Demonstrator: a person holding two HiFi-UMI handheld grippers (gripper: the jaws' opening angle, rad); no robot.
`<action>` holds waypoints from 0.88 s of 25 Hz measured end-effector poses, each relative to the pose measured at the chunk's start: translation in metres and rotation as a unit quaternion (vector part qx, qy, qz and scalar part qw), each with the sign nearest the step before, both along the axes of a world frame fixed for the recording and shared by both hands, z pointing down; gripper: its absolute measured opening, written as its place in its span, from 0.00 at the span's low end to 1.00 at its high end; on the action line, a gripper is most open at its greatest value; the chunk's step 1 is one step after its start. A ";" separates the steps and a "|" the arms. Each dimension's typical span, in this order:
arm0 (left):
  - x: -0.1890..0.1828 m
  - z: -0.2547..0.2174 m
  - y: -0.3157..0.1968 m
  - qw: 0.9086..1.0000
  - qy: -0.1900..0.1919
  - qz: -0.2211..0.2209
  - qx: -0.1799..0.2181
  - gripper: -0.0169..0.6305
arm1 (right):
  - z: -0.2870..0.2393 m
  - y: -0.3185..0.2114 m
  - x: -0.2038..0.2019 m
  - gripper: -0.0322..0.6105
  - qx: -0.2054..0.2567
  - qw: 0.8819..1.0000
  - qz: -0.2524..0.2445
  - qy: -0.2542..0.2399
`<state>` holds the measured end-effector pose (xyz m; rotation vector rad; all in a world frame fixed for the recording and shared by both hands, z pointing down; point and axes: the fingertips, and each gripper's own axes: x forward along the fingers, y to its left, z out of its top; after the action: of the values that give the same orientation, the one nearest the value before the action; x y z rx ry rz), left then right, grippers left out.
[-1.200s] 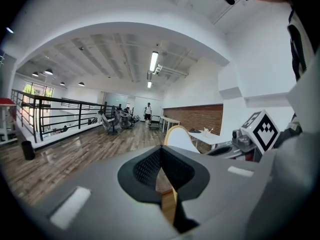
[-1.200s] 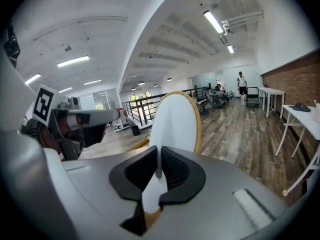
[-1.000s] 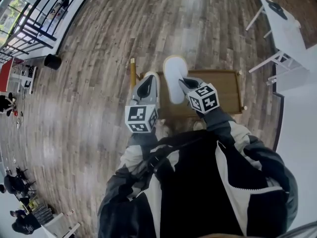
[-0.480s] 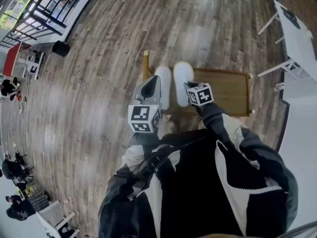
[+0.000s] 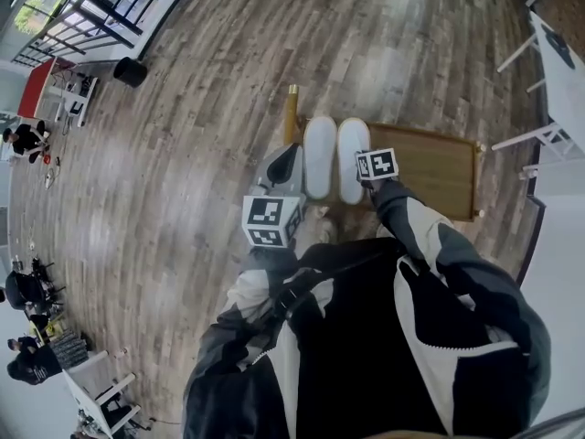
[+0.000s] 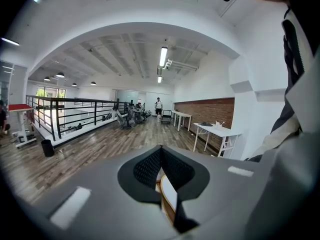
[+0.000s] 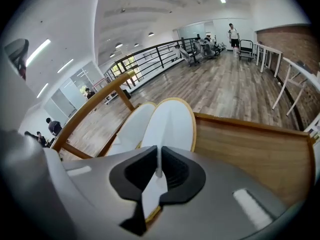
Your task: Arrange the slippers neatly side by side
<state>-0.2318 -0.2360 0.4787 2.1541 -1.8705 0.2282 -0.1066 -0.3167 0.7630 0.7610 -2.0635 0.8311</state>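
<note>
Slippers: two counted, one pair. Both are flat, white, long ovals, and each is rimmed with a thin tan edge.

Position: I see them lying side by side at the left end of one low wooden rack [image 5: 430,165], toes pointing away from me. Their long edges run just beside each other, and I cannot tell whether they touch. The left slipper [image 5: 320,156] lies nearest the rack's wooden rail [image 5: 292,117]. The right slipper [image 5: 352,152] lies just to its right. The rack stands on a wood-plank floor [image 5: 183,154].

Grippers: two counted, one in each of my hands.
- The right gripper [image 7: 159,173] has its claw pinching the near end of the right slipper. A thin white strip of that slipper stands between the dark pads.
- The left gripper [image 6: 160,151] has its claw pressed together with nothing in it. It hangs just to the left of the left slipper, whose tan-rimmed edge shows below the tips.
</note>
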 end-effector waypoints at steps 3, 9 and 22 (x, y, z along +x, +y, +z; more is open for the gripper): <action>-0.002 0.004 0.003 1.000 0.004 -0.001 -0.009 0.04 | 0.004 -0.002 -0.003 0.10 0.007 1.000 -0.010 0.016; -0.005 0.010 0.009 1.000 0.000 -0.002 -0.013 0.04 | 0.010 -0.003 -0.006 0.29 0.008 1.000 -0.018 0.020; 0.018 -0.006 -0.018 0.999 0.008 0.036 0.006 0.04 | -0.049 -0.011 0.000 0.29 0.042 0.998 0.006 -0.052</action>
<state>-0.2138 -0.2535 0.4729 2.2269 -1.7937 0.2138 -0.1065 -0.3280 0.7135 0.7904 -2.1996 0.8103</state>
